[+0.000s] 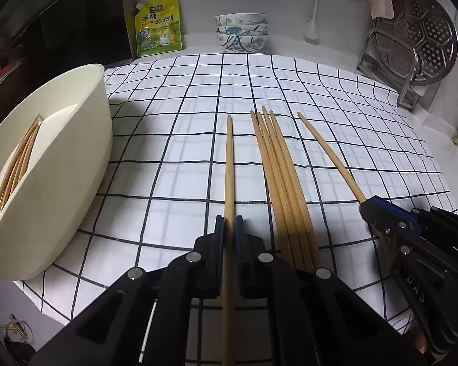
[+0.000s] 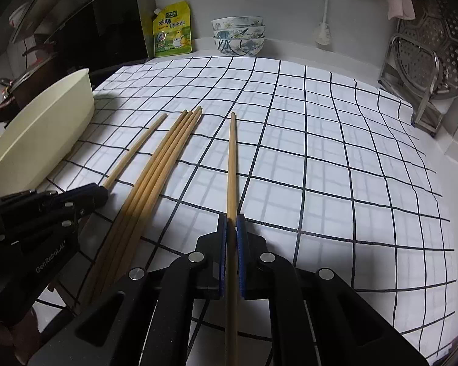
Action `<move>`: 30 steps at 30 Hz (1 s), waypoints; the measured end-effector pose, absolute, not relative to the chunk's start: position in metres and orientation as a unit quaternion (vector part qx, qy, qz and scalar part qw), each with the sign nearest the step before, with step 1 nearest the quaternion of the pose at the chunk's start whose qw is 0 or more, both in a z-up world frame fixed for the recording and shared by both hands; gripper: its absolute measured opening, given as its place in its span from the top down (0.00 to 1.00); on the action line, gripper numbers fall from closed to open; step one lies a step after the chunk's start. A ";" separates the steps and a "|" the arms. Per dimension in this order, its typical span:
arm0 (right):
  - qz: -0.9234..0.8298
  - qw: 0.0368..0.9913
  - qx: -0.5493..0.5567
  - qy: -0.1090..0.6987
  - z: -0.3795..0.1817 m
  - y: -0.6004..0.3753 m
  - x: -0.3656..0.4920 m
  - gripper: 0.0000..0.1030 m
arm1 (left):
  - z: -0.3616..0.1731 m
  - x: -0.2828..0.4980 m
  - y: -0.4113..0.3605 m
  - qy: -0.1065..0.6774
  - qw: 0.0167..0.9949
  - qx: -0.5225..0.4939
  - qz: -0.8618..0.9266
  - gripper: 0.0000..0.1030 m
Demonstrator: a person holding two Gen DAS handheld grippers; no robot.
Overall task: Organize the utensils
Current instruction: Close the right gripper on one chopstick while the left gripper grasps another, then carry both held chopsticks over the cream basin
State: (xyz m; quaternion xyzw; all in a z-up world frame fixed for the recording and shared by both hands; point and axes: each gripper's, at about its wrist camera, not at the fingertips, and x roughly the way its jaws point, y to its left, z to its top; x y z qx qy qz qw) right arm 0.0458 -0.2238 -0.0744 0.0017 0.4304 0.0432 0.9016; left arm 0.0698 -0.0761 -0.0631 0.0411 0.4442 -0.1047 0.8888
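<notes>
Pinching one chopstick (image 1: 229, 164) in the left tool (image 1: 229, 228) and another (image 2: 232, 164) in the right tool (image 2: 232, 228), probably lifting both over to the cream tub (image 1: 85, 140) at the bench's left edge next.

Both views are dim and cool, brightest on the checked cloth (image 1: 290, 97), whose grid lines bow hard toward the frame edges. The cream tub (image 1: 61, 183) throws a soft shadow onto the cloth beside it. Corners beyond the cloth fall to black vignette. Focus stays sharp; no motion blur.
</notes>
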 end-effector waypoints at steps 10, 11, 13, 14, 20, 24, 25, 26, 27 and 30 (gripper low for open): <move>0.072 0.922 0.066 0.376 -0.031 -0.217 0.034 0.94 | -0.005 0.057 -0.043 0.383 0.917 0.020 -0.109 0.93; 0.077 0.923 0.072 0.370 -0.026 -0.213 0.035 0.94 | 0.002 0.056 -0.036 0.374 0.921 0.017 -0.108 0.93; 0.090 0.926 0.083 0.358 -0.015 -0.200 0.037 0.94 | 0.015 0.055 -0.023 0.359 0.928 0.015 -0.103 0.93; 0.097 0.927 0.086 0.353 -0.010 -0.192 0.040 0.94 | 0.021 0.055 -0.016 0.352 0.931 0.014 -0.098 0.93; 0.152 0.922 0.086 0.345 0.013 -0.131 0.068 0.94 | 0.041 0.068 0.054 0.333 0.942 -0.004 -0.045 0.93; 0.192 0.917 0.064 0.344 0.022 -0.076 0.090 0.94 | 0.043 0.078 0.105 0.331 0.944 -0.010 0.002 0.93; 0.201 0.915 0.059 0.344 0.023 -0.062 0.095 0.94 | 0.042 0.081 0.116 0.332 0.943 -0.012 0.012 0.93; 0.208 0.914 0.054 0.344 0.025 -0.051 0.099 0.94 | 0.041 0.084 0.125 0.334 0.942 -0.012 0.018 0.93; 0.214 0.912 0.048 0.347 0.025 -0.039 0.104 0.94 | 0.039 0.088 0.135 0.336 0.942 -0.015 0.026 0.93; 0.234 0.902 0.033 0.361 0.022 -0.004 0.120 0.94 | 0.033 0.098 0.158 0.342 0.939 -0.021 0.041 0.93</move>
